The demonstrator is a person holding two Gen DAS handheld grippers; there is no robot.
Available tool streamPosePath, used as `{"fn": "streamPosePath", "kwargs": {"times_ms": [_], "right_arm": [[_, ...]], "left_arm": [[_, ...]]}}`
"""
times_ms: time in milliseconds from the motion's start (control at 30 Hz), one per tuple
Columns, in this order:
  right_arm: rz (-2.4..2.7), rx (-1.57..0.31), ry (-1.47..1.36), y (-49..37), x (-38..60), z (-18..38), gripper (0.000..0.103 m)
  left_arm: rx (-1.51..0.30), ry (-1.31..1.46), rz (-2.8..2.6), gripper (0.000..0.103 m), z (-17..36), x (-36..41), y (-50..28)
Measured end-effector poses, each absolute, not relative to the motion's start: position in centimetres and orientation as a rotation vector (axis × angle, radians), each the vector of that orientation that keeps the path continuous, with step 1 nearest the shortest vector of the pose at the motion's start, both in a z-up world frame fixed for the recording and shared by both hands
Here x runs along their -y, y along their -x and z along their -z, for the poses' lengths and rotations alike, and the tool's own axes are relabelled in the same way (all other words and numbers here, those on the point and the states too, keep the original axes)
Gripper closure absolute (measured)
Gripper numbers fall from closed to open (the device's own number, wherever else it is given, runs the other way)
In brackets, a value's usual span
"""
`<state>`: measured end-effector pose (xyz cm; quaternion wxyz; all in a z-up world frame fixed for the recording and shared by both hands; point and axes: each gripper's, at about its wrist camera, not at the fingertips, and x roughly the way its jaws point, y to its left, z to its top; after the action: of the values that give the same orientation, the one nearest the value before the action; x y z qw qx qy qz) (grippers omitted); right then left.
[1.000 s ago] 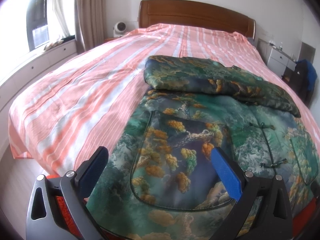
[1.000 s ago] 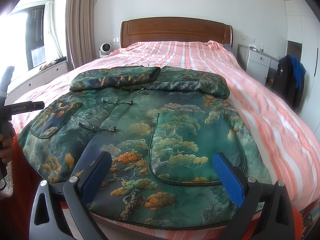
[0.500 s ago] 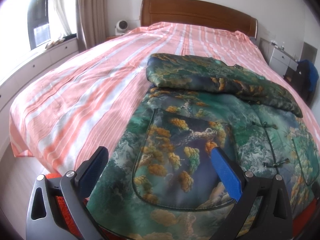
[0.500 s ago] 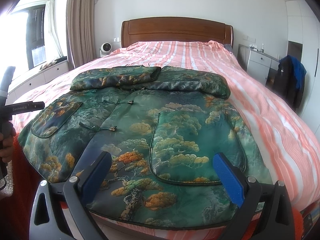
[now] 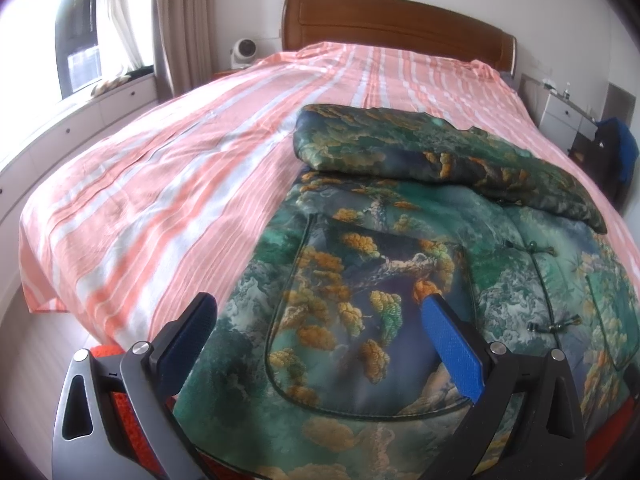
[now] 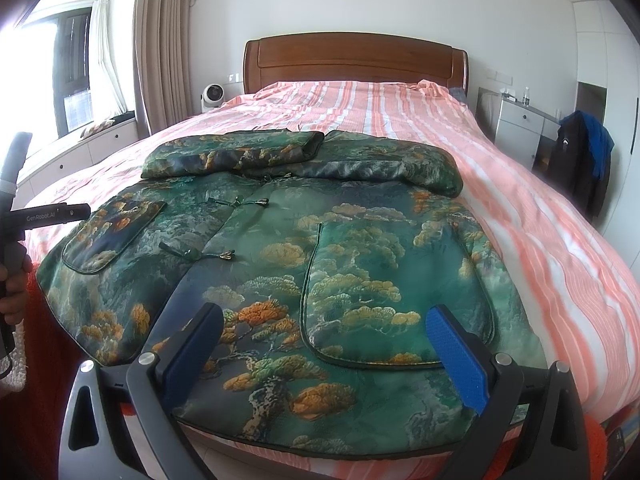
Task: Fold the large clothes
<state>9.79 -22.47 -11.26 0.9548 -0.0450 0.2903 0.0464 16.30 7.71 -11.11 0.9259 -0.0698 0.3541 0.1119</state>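
Note:
A large green brocade jacket with gold tree pattern lies flat on the bed, hem toward me, both sleeves folded across its upper part. It also shows in the left wrist view. My left gripper is open and empty above the jacket's left hem corner, over the left pocket. My right gripper is open and empty above the right hem, near the right pocket. The left gripper's handle and hand show in the right wrist view.
The bed has a pink striped sheet and a wooden headboard. A window bench runs along the left. A white nightstand and a chair with dark clothes stand at the right. A small fan sits beside the headboard.
Both grippers have hardly moved; the left wrist view has shifted slightly, bringing the jacket a bit lower. Both stay open.

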Motion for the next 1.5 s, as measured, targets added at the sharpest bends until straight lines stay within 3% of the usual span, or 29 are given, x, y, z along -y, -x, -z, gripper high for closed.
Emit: {"fn": "streamPosePath", "kwargs": {"times_ms": [1500], "right_arm": [[-0.103, -0.599, 0.098, -9.82, 22.12, 11.58, 0.003]], "left_arm": [[-0.734, 0.139, -0.229, 0.001, 11.44, -7.79, -16.28]]}}
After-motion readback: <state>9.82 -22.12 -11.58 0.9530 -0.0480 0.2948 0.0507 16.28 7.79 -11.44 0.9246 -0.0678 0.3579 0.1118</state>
